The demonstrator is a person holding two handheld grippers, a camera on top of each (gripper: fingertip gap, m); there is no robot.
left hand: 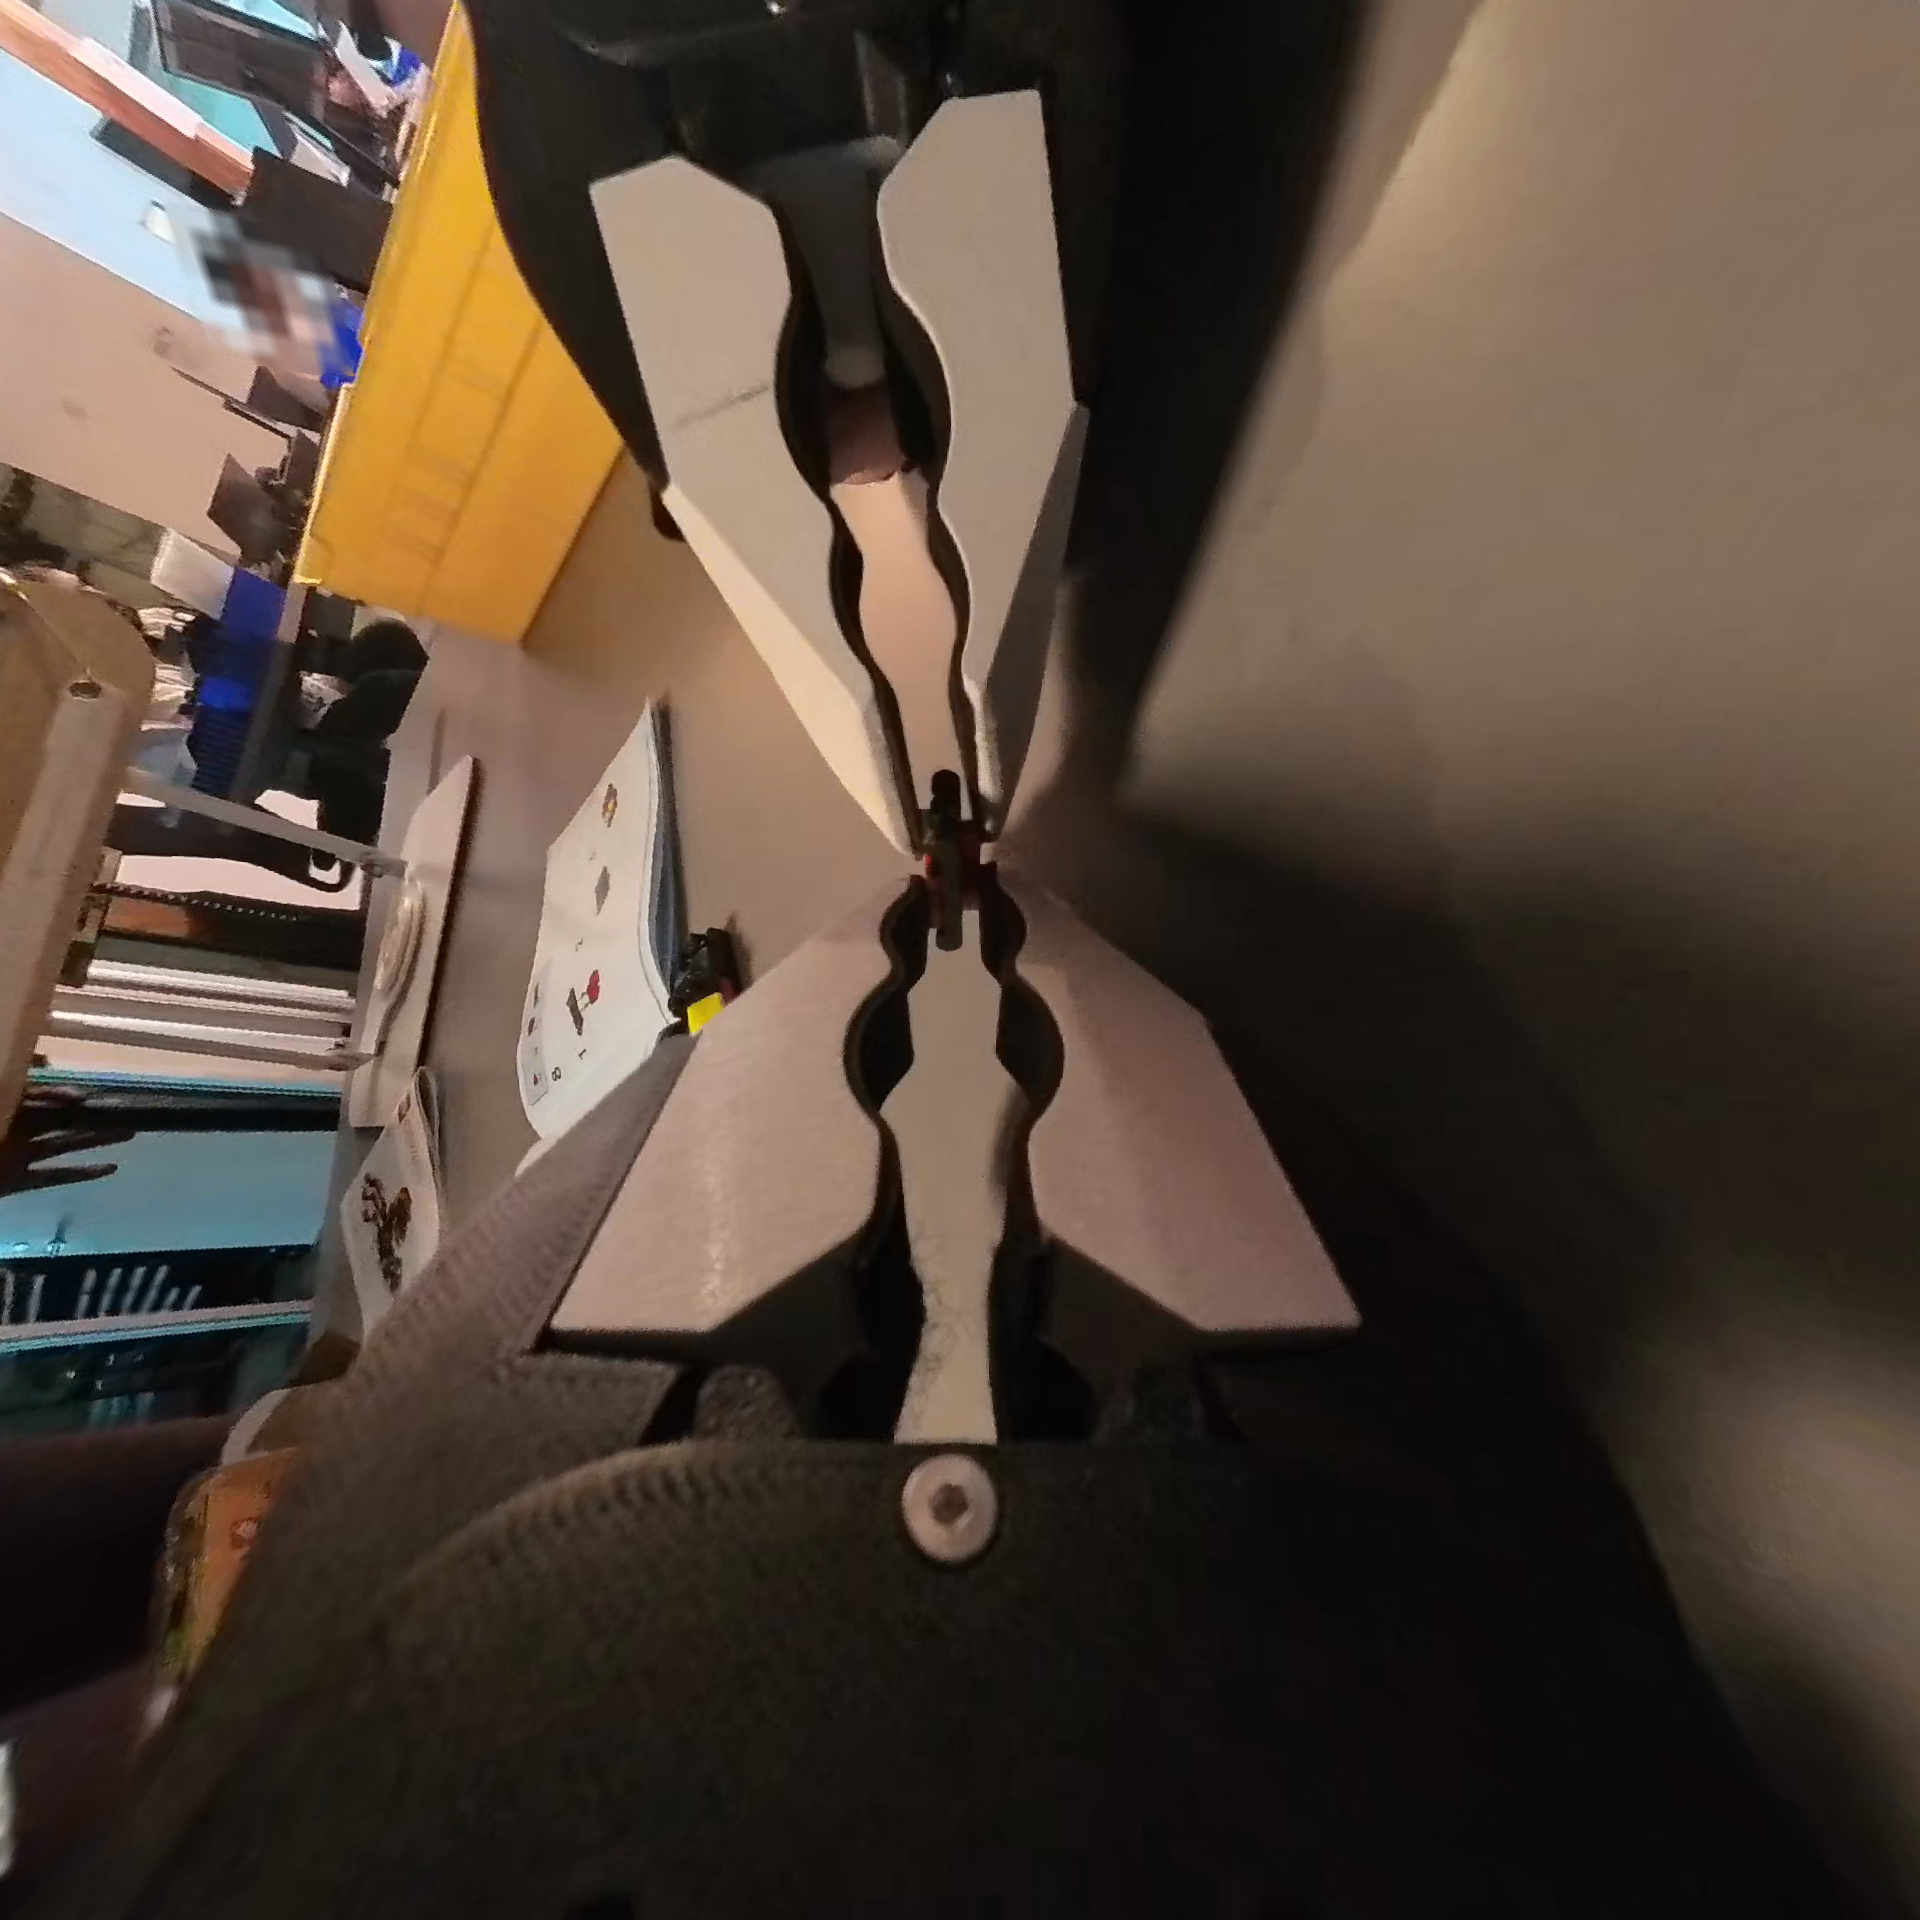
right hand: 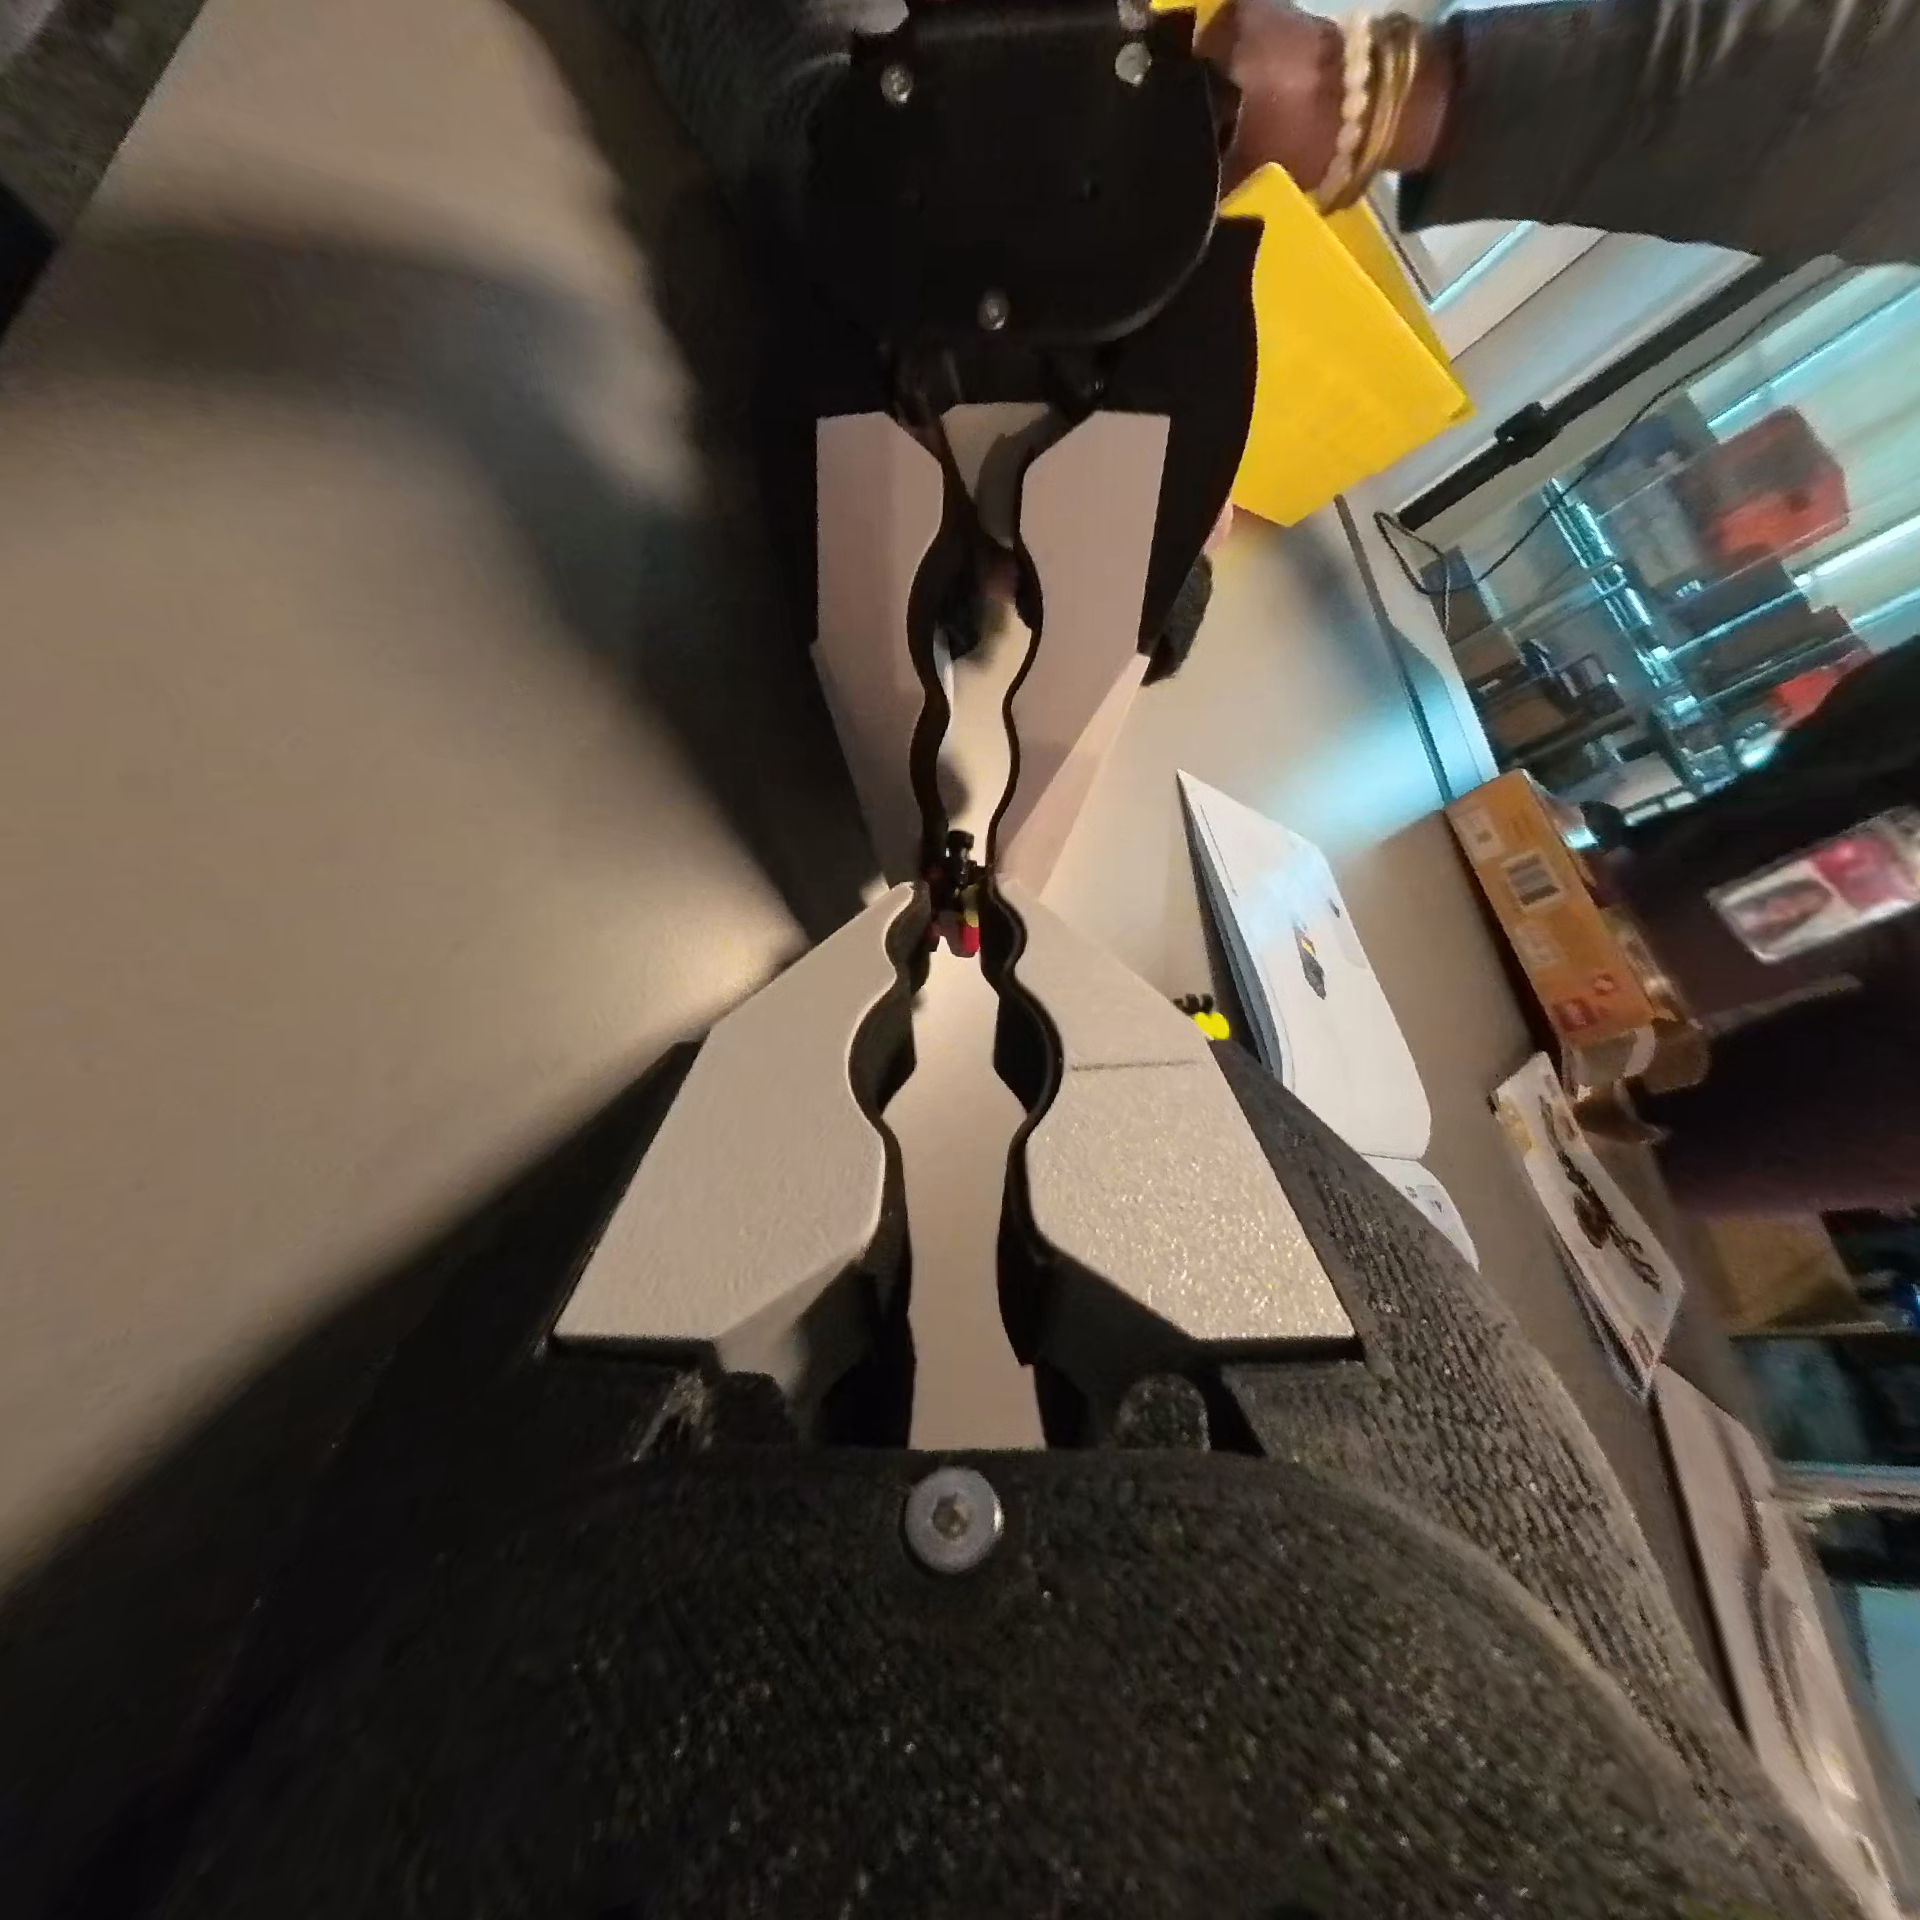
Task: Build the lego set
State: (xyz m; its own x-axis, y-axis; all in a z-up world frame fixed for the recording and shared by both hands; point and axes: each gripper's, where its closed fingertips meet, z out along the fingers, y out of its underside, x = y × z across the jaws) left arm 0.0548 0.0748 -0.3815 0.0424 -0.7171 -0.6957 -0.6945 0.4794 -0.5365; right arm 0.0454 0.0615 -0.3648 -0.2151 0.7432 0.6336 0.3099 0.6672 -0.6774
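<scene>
Beige tabletop point(left hand: 1558, 520), cluttered shelves behind. Left gripper point(left hand: 948, 902) and right gripper point(right hand: 958, 925) meet tip to tip above it, both clamped on one small black-and-red lego assembly point(left hand: 948, 842). Instruction booklet point(left hand: 597, 935) and yellow bin point(left hand: 447, 395) farther off.
</scene>
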